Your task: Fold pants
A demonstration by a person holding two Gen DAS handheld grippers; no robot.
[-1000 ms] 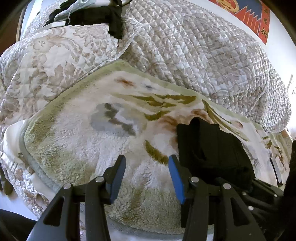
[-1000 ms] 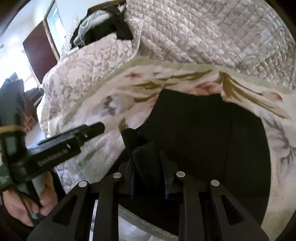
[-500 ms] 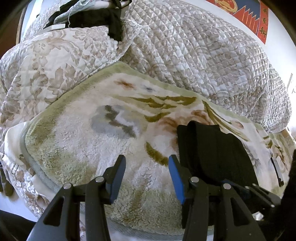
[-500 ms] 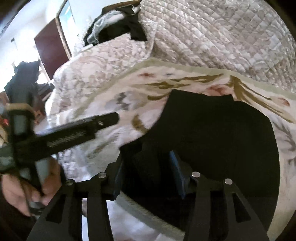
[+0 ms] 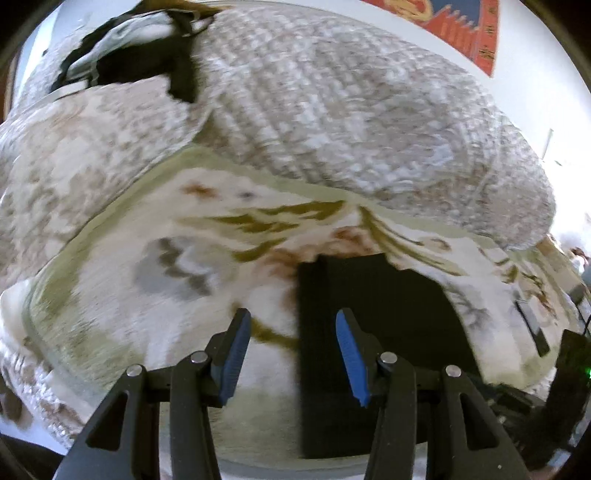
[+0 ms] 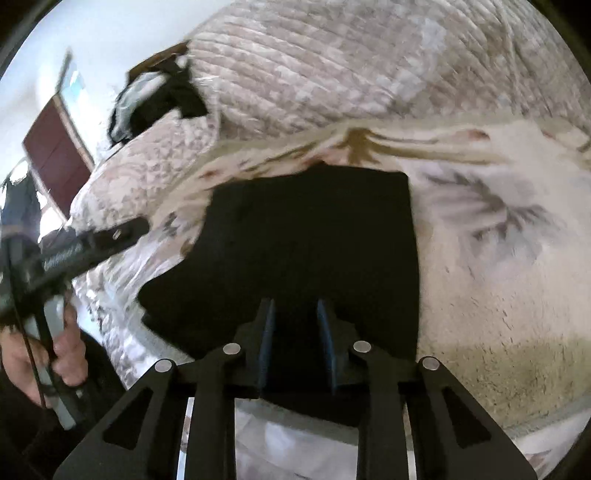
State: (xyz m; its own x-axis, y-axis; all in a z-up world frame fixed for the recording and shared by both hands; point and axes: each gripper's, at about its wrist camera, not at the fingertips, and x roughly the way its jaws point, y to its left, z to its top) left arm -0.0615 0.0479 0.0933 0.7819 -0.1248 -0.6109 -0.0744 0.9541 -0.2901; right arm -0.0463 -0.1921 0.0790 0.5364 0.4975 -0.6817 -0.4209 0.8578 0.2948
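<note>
A: Left claw (image 5: 291, 347) first. Fingers spread wide, blue pads (image 5: 349, 354) facing each other, nothing between them. It hangs over the fluffy blanket (image 5: 147, 295), just at the left edge of the pants (image 5: 373, 314).

B: Right claw (image 6: 293, 332)?

A: Parted by a narrower gap, nothing pinched. Seen from its own camera it sits over the near edge of the pants (image 6: 314, 240); whether the tips touch the cloth I cannot tell.

B: Pants themselves?

A: Black, folded into a flat, roughly square block, lying on the blanket (image 6: 498, 277) near the front edge of the bed. Left edge looks straight in the left view; the near left corner bulges out unevenly in the right view.

B: To the side?

A: In the right view, the person's left hand (image 6: 62, 350) grips the handle of the other tool, whose black body (image 6: 85, 247) reaches in from the left.

B: Further back?

A: A quilted bedspread (image 5: 351, 122) heaped behind the blanket, floral pattern on the left part. Beyond it, a bundle of dark and pale clothes (image 5: 147, 55). Red wall hanging (image 5: 469, 29) top right; a dark red door (image 6: 55, 162) in the right view. Both views motion-blurred.
</note>
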